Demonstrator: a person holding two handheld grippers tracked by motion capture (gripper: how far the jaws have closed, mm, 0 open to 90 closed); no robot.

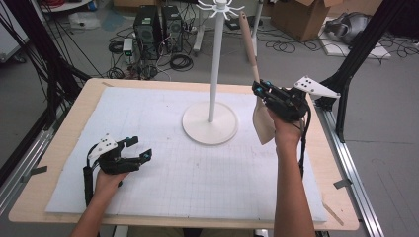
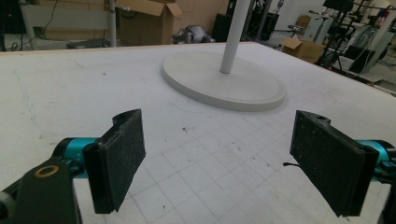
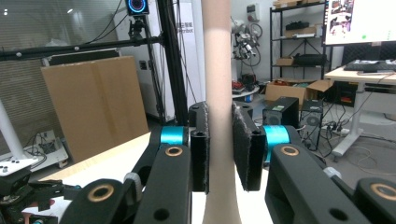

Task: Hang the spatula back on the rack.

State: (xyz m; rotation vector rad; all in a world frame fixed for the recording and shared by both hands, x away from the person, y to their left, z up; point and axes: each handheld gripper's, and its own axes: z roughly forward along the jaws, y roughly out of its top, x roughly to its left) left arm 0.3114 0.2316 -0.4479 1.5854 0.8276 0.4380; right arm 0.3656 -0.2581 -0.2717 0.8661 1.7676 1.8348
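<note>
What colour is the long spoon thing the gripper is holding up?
The spatula is light tan, like pale wood. It shows best in the right gripper view.

White rack stand with round base is blocking mid-table; its hook arms are crowding the top, wooden spatula standing just beside; gridded mat is lying open

Even indoor light, soft shadows, slight blur.

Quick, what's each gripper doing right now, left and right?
Left gripper: open, holding nothing.
Right gripper: closed on the wooden spatula handle.
</note>
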